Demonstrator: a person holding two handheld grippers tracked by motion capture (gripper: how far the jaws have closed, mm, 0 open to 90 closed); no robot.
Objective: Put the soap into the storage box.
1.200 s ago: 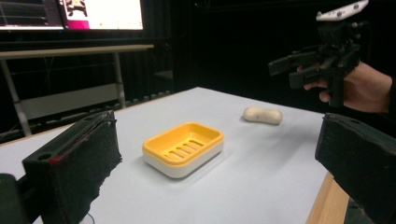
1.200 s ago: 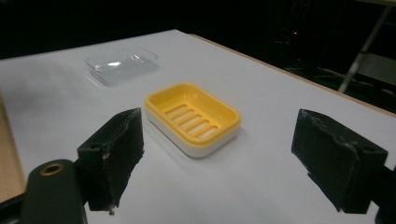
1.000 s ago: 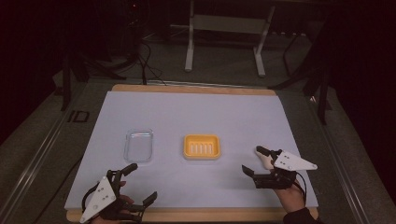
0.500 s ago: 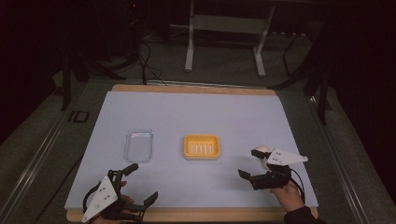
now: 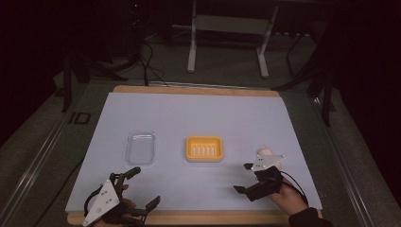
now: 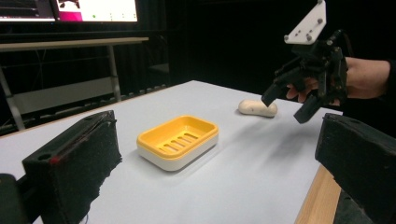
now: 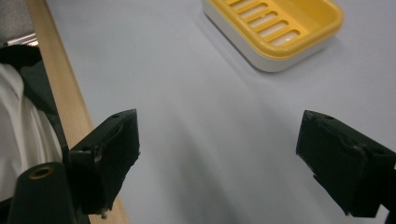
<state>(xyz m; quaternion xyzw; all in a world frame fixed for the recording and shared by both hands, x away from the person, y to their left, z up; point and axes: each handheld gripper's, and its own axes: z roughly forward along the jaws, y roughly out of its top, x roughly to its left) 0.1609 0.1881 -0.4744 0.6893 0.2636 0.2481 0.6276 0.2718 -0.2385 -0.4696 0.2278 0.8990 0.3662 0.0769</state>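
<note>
A person's two hands reach in from the near edge of a pale worktop, each holding a two-jaw claw; the left claw sits at the near left corner, jaws spread wide apart and holding nothing, with its grey three-cornered plate on top; the right claw hovers at the near right, tilted toward the middle of the worktop, jaws likewise well apart and empty (the right gripper view shows bare worktop between them). A yellow soap dish with a white base and a slotted floor stands near the centre of the worktop; it holds nothing. To its left, apart from it, lies a clear plastic lid, flat on the surface. A pale, oval bar of soap rests on the worktop to the right of the dish and well apart from it; in the high view it peeks out just beyond the right claw's plate; in the left gripper view the right claw hangs just above and beside it, not touching. A wooden strip edges the worktop on the near side; beyond the far edge stands a metal frame in a dark room.
</note>
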